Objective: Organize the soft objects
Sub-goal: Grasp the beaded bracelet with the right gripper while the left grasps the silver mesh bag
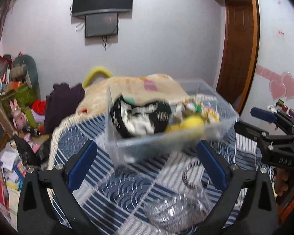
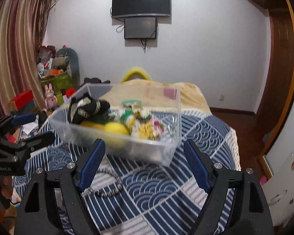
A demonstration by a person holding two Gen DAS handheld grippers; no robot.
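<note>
A clear plastic bin (image 1: pixel 221 126) (image 2: pixel 166 152) stands on the blue patterned bed cover. It holds a black and white soft item (image 1: pixel 141 117) (image 2: pixel 88 107), a yellow plush ball (image 1: pixel 192 123) (image 2: pixel 115 130) and several small colourful soft toys (image 1: pixel 201 107) (image 2: pixel 147 123). My left gripper (image 1: pixel 147 156) is open and empty, just in front of the bin. My right gripper (image 2: pixel 145 154) is open and empty, its fingers at the bin's near wall. A black and white braided ring (image 1: pixel 190 174) (image 2: pixel 109 184) lies on the cover near me. Each gripper shows in the other's view, the right one (image 1: pixel 268 121) and the left one (image 2: pixel 25 125).
A crumpled clear plastic bag (image 1: pixel 176 209) lies on the cover close to my left gripper. A beige blanket (image 1: pixel 139 86) (image 2: pixel 188 94) is heaped behind the bin. Toys and boxes (image 1: pixel 19 105) clutter the floor at left. A wooden door (image 1: pixel 239 45) is at right.
</note>
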